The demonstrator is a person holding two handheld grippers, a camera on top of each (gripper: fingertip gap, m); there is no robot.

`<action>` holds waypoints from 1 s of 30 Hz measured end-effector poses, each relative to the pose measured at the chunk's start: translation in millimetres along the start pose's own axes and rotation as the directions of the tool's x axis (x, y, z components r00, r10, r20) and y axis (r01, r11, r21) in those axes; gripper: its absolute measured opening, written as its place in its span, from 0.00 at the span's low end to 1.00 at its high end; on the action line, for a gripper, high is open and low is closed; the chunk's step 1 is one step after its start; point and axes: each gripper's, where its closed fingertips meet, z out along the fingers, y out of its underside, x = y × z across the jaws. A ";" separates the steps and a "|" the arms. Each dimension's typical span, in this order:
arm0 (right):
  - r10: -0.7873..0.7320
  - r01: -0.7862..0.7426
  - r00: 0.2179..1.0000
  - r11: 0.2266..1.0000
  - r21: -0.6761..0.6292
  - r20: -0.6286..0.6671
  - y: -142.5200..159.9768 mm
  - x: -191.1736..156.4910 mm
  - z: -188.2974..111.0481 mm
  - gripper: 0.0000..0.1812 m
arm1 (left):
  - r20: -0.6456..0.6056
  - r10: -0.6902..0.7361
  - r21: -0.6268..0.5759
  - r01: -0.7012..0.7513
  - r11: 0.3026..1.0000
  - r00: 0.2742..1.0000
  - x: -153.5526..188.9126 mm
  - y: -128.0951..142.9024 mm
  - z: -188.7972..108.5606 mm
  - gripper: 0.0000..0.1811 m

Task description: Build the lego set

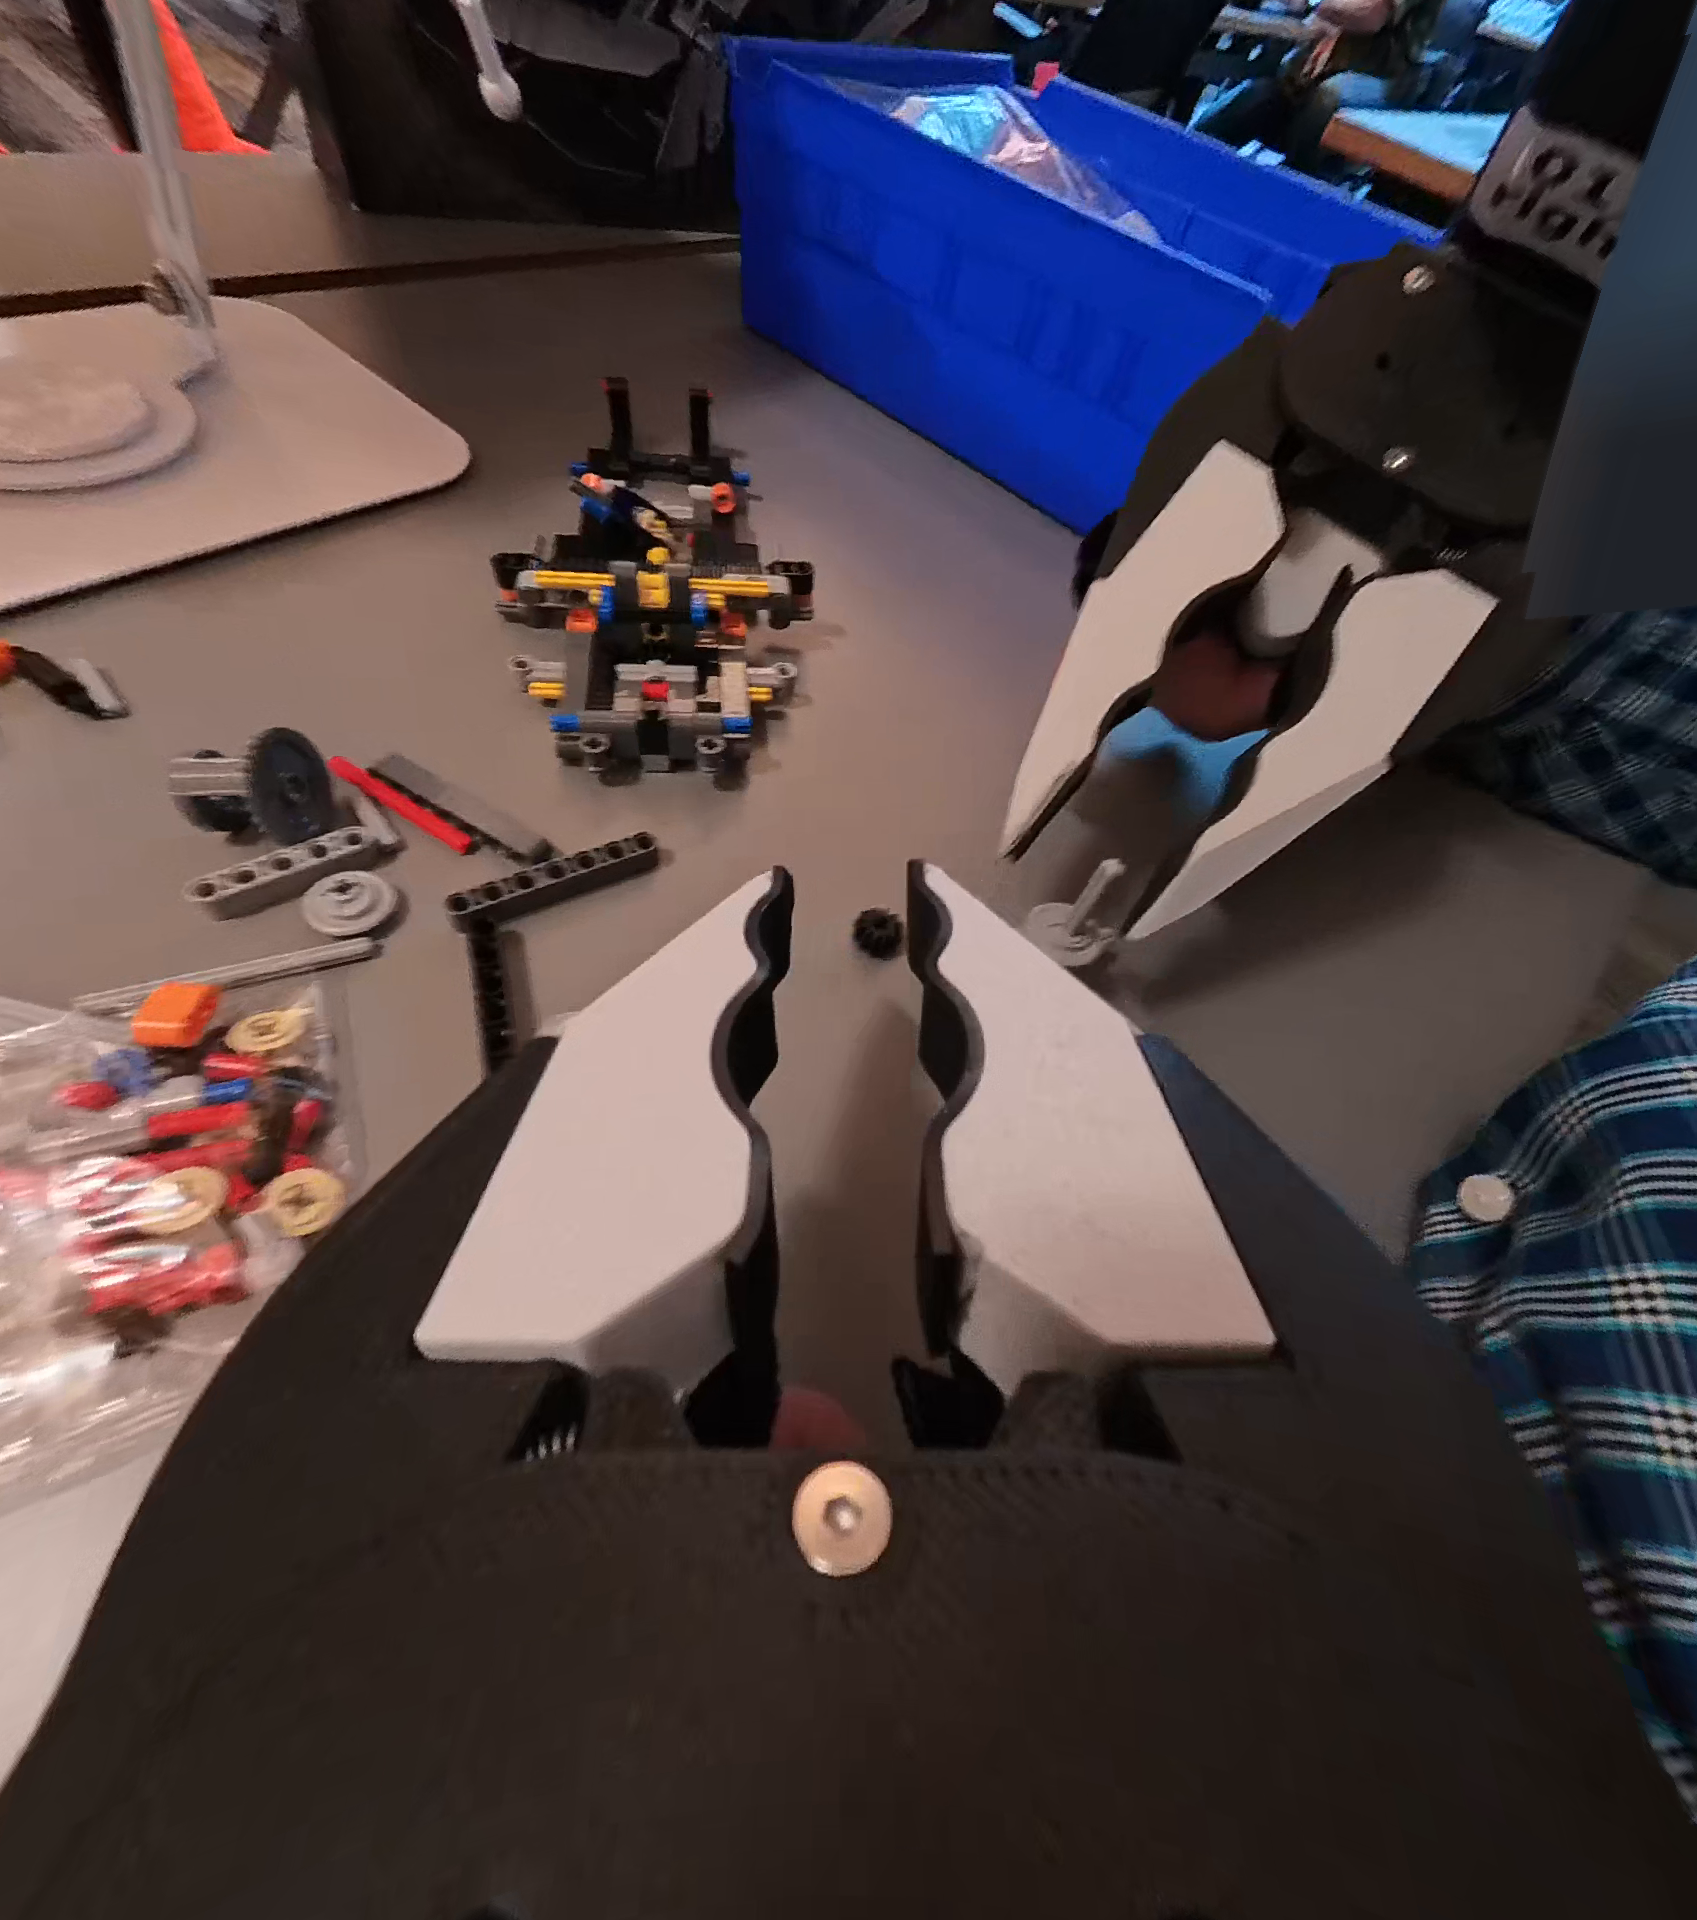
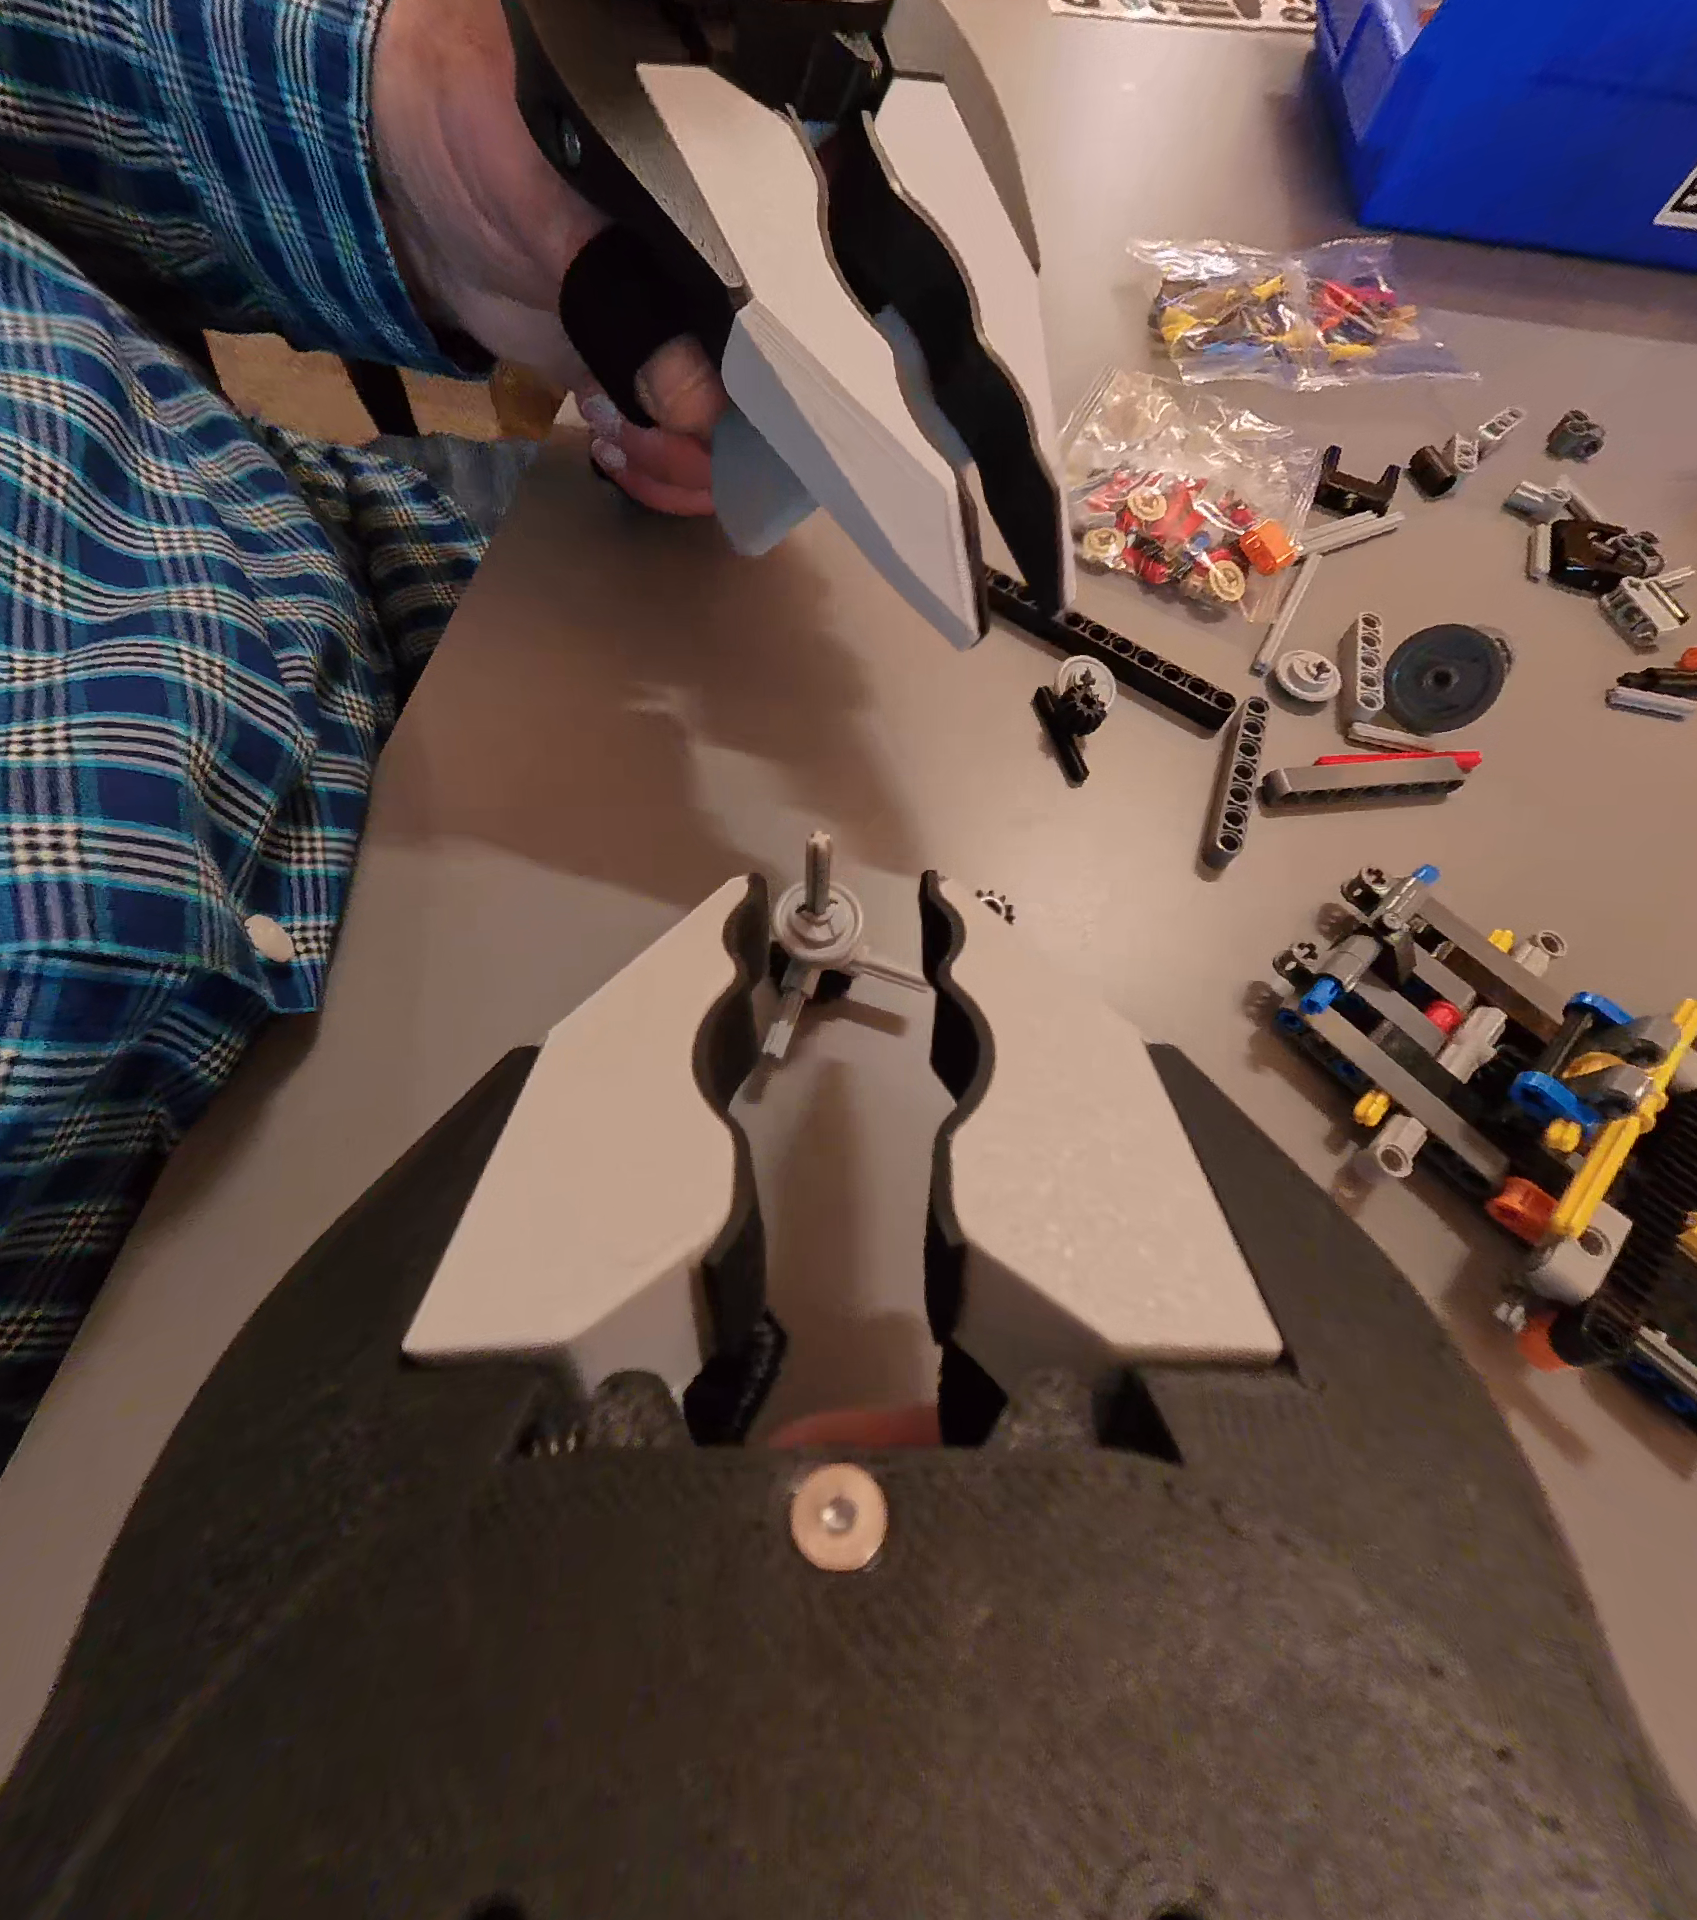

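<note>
Your left gripper (image 1: 849, 914) hovered low over the grey table (image 1: 927, 727), jaws parted and holding nothing — a small black gear (image 1: 868, 928) lay on the table in the gap at its tips. Your right gripper (image 2: 839, 935) was likewise spread, with a grey axle piece (image 2: 813, 925) between its tips; the axle's long axis stood close to upright, leaning slightly, a disc near its base. Whether either finger touched it could not be told.

The half-built lego chassis (image 1: 652, 613) sat further out on the table, well apart from both grippers. In the left wrist view its long axis ran away from you, two black posts at the far end, toward the blue bin (image 1: 979, 291).

Loose beams (image 1: 553, 878) and a clear bag of parts (image 1: 148, 1143) lay to your left.
</note>
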 end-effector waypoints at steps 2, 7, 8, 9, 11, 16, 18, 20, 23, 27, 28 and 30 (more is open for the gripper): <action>0.002 -0.001 1.000 1.000 0.012 -0.004 -2.0 1.7 -3.5 0.14 | 0.039 0.044 -0.015 -0.043 0.999 0.998 -7.7 -1.5 -4.2 0.10; 0.012 -0.011 0.999 0.999 0.043 -0.031 -5.5 9.3 -10.2 0.14 | 0.182 0.231 -0.121 -0.211 0.970 0.956 -44.5 -5.4 -17.8 0.12; 0.015 -0.013 0.999 0.999 0.045 -0.035 -5.9 10.1 -10.5 0.14 | 0.195 0.243 -0.135 -0.220 0.966 0.950 -52.0 -6.9 -19.3 0.11; 0.017 -0.015 0.999 0.999 0.047 -0.037 -6.0 10.5 -10.5 0.14 | 0.200 0.248 -0.148 -0.221 0.964 0.948 -59.0 -7.6 -19.2 0.11; 0.015 -0.013 0.999 0.999 0.048 -0.043 -5.9 11.4 -10.3 0.14 | 0.203 0.267 -0.188 -0.230 0.955 0.942 -72.6 -6.7 -13.8 0.11; 0.025 -0.022 0.998 0.998 0.062 -0.052 -7.4 14.3 -12.3 0.13 | 0.191 0.357 -0.337 -0.281 0.899 0.914 -100.5 6.0 14.3 0.12; 0.029 -0.025 0.998 0.998 0.065 -0.055 -7.9 15.0 -13.1 0.12 | 0.188 0.383 -0.383 -0.292 0.877 0.904 -108.6 12.6 24.1 0.15; 0.031 -0.027 0.998 0.997 0.069 -0.054 -9.1 14.6 -13.7 0.12 | 0.177 0.379 -0.413 -0.281 0.866 0.908 -112.7 19.9 31.1 0.15; 0.029 -0.025 0.998 0.997 0.072 -0.052 -10.4 13.2 -13.8 0.12 | 0.193 0.350 -0.408 -0.249 0.878 0.917 -118.4 18.2 33.5 0.14; 0.030 -0.027 0.998 0.997 0.078 -0.047 -12.2 11.8 -14.0 0.12 | 0.198 0.334 -0.416 -0.230 0.880 0.922 -120.9 18.2 33.0 0.14; 0.032 -0.028 0.998 0.997 0.079 -0.048 -12.3 12.1 -14.2 0.12 | 0.195 0.330 -0.419 -0.226 0.880 0.924 -120.9 18.6 31.9 0.14; 0.036 -0.032 0.998 0.996 0.080 -0.048 -12.3 12.5 -14.2 0.12 | 0.182 0.300 -0.416 -0.203 0.886 0.936 -119.2 20.1 30.4 0.15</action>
